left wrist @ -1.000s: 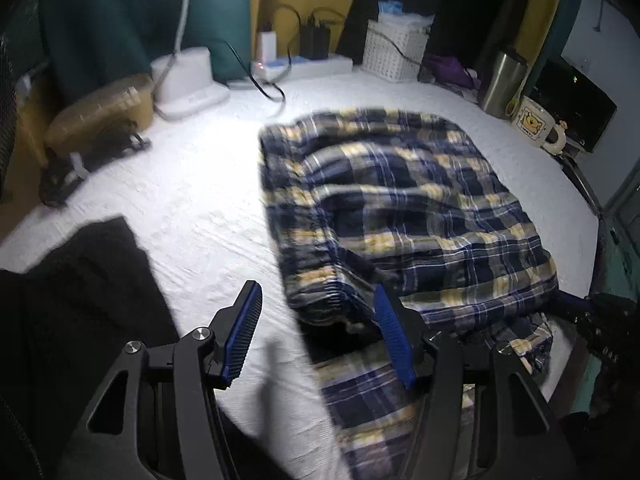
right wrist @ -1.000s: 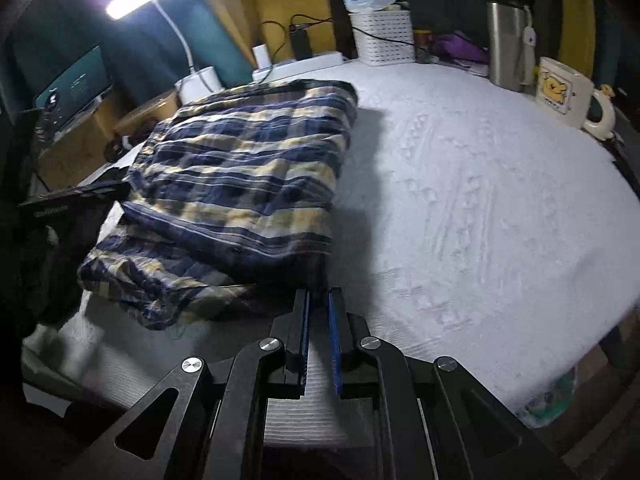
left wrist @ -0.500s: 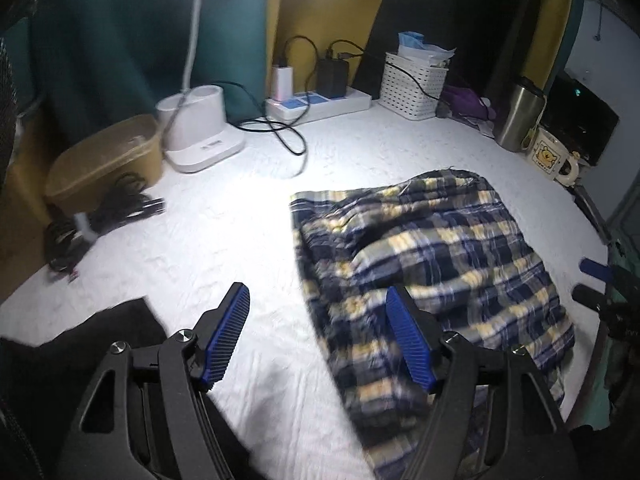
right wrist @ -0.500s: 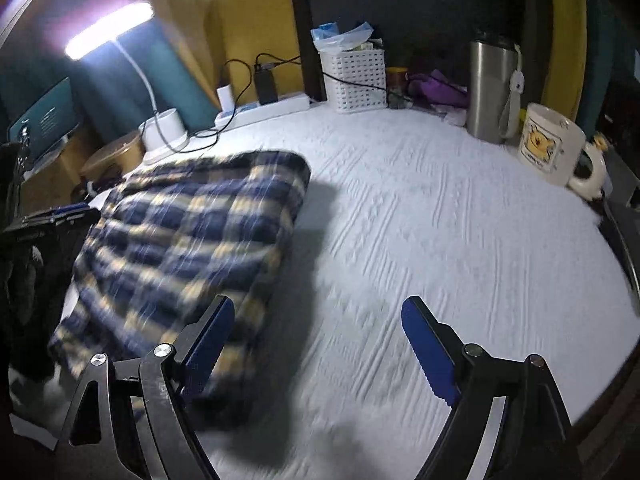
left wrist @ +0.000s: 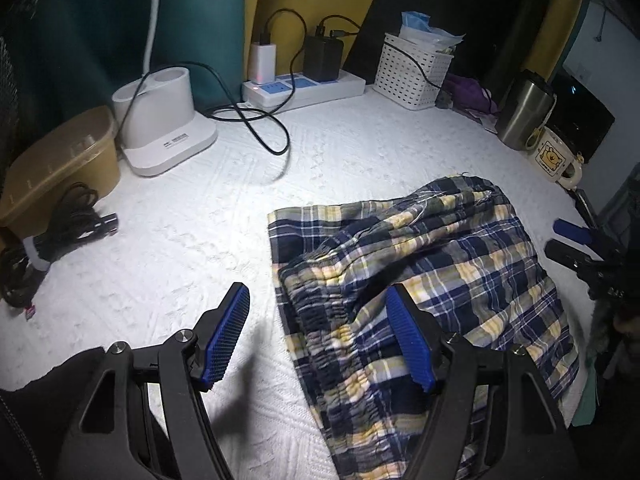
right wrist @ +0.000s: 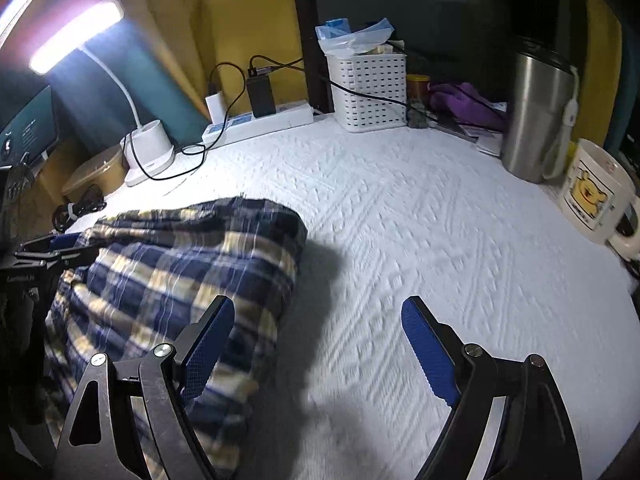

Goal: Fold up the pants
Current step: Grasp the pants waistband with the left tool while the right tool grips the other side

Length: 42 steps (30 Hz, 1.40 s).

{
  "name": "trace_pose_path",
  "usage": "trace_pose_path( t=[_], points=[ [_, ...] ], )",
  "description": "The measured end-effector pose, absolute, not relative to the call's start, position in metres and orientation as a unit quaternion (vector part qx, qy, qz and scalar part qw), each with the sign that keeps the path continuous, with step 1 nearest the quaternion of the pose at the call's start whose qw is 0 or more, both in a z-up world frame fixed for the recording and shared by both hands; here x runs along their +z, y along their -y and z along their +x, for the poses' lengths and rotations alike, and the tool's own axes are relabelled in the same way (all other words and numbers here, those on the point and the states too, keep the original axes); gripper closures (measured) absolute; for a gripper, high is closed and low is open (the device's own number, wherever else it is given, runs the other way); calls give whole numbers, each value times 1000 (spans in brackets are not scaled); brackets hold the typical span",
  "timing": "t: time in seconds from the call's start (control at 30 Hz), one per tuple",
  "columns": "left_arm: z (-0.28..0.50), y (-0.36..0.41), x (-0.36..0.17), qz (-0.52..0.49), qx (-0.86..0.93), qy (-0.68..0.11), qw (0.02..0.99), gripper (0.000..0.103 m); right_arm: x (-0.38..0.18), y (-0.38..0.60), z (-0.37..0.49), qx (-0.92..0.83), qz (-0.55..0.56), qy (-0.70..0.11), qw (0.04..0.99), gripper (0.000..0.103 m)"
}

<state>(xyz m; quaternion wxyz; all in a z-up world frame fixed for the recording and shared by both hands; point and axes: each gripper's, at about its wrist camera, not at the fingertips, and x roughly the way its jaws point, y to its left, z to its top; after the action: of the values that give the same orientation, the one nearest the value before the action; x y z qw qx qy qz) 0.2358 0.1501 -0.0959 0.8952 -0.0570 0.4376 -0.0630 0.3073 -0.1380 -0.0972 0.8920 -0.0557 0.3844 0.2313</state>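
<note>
The plaid pants (left wrist: 420, 280) are seen lying in a folded bundle on the white textured bedcover (left wrist: 200, 240), toward the near right of the left wrist view and the near left of the right wrist view. The elastic waistband is turned toward the near side, with one layer doubled over another. The fold is judged to be largely made, and the present step is taken to be the release after a fold.

The left gripper (left wrist: 320, 336) is held with its jaws apart above the waistband edge, nothing being pinched between the blue pads. The right gripper (right wrist: 316, 352) is likewise spread wide, its jaws having just been opening, and only bare bedcover and the bundle's right edge are seen between them.

For the next move, either a further fold or a squaring of the edges would be called for; a fresh grasp on the near edge would have to be taken, with both layers caught together.

Little writing can be read. A yellow cartoon bear is printed on the cream mug (right wrist: 592, 196) (far right), with small lettering beneath that is possibly text but too blurred to be made out. A small dark label on the white lamp base (left wrist: 168, 136) is also illegible.
</note>
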Motion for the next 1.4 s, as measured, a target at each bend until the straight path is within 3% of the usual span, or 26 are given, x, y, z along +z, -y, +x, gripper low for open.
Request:
trace_pose_path(
  t=[0.6, 0.87, 1.03, 1.3, 1.37, 1.4],
  points=[
    [247, -137, -115, -69, -107, -484, 866, 32, -112, 125, 333, 243, -41, -409, 879, 16],
    [248, -130, -112, -52, -121, -467, 875, 31, -119, 123, 334, 267, -30, -422, 866, 16],
    [245, -120, -115, -50, -133, -453, 880, 48, -124, 115, 338, 275, -33, -425, 862, 14],
    [244, -117, -118, -47, -134, -436, 889, 63, -126, 91, 351, 308, -30, -422, 852, 14],
    [244, -115, -117, -47, -133, -433, 890, 66, -125, 82, 352, 319, -39, -420, 849, 23],
    [244, -114, -116, -43, -132, -430, 892, 68, -124, 78, 352, 327, -45, -418, 847, 37]
  ],
)
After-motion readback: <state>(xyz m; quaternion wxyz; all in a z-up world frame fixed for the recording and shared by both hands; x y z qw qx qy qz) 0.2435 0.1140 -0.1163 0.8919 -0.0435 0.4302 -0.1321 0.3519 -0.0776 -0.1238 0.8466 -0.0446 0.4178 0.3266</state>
